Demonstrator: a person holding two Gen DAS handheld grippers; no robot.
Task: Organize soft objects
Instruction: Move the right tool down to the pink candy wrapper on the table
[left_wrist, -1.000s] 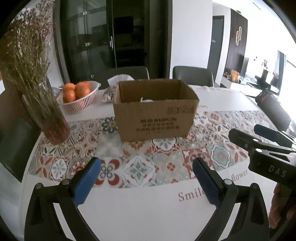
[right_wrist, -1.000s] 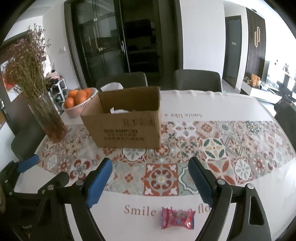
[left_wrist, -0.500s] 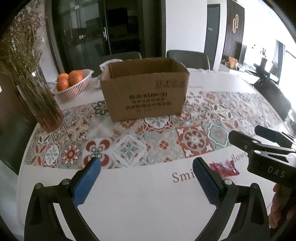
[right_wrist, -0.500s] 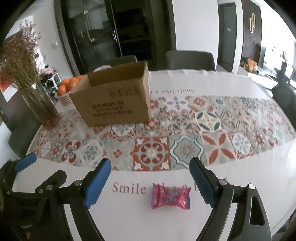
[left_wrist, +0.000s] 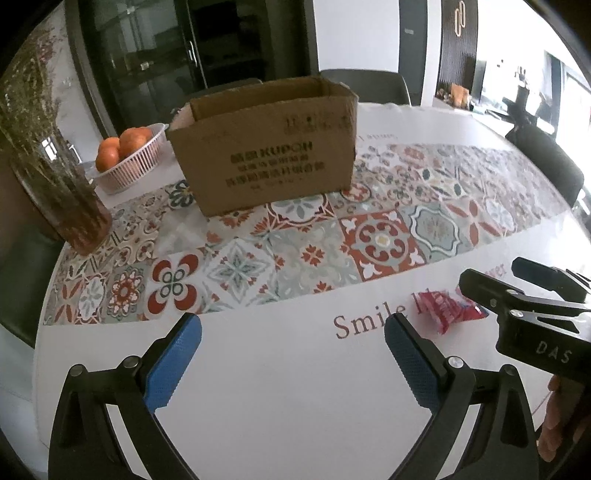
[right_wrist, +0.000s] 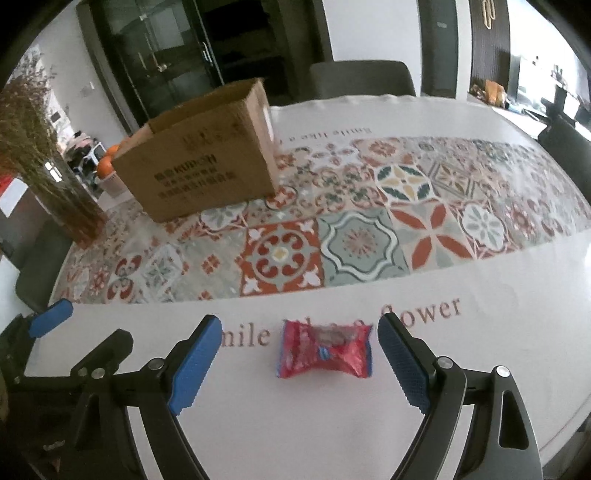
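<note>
A small red snack packet (right_wrist: 324, 349) lies on the white front strip of the tablecloth, over the printed words. My right gripper (right_wrist: 297, 332) is open, low over the table, with the packet lying between its blue fingers, apart from both. The packet also shows in the left wrist view (left_wrist: 448, 309), partly hidden by the right gripper's body. My left gripper (left_wrist: 293, 332) is open and empty, left of the packet. An open cardboard box (left_wrist: 266, 162) stands on the patterned runner farther back; it also shows in the right wrist view (right_wrist: 203, 162).
A glass vase of dried flowers (left_wrist: 62, 192) stands at the left. A white basket of oranges (left_wrist: 129, 155) sits behind it, beside the box. Dark chairs (right_wrist: 362, 79) stand around the table's far and right sides. The table edge is close at front.
Both grippers have moved down and back toward the table's front edge. The red packet has come into view between the right gripper's fingers. Both grippers stay open.
</note>
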